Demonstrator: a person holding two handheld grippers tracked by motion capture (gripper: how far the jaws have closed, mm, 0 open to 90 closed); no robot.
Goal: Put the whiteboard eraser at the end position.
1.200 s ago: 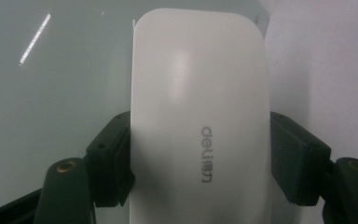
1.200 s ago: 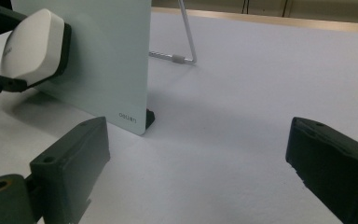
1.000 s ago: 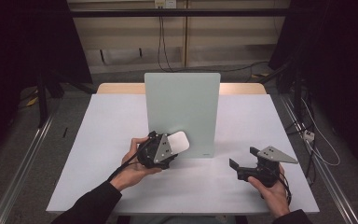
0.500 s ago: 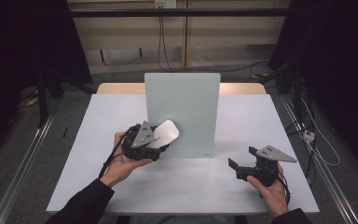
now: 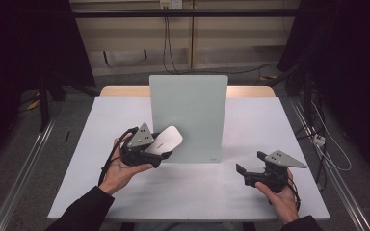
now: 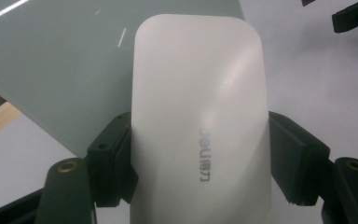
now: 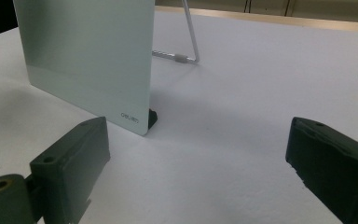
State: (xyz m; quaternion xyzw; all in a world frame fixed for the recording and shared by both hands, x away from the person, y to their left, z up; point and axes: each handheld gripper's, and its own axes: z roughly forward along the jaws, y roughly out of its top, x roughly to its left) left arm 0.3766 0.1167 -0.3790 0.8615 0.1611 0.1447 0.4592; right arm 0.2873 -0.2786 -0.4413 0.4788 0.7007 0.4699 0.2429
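Counter (image 5: 250,192) white, with pale green board (image 5: 189,115) standing upright mid-counter. Right gripper view adds what the high view hides: wire stand (image 7: 190,42) propping the board from behind, small logo at its lower corner. Left gripper (image 5: 147,149) is held above the counter just left of the board's lower edge, clamped on a white mouse (image 5: 166,139). Left gripper view shows both jaws pressed on the mouse's sides, grey logo on its shell (image 6: 200,126). Right gripper (image 5: 250,173) sits low at counter's right, jaws wide apart, nothing between.
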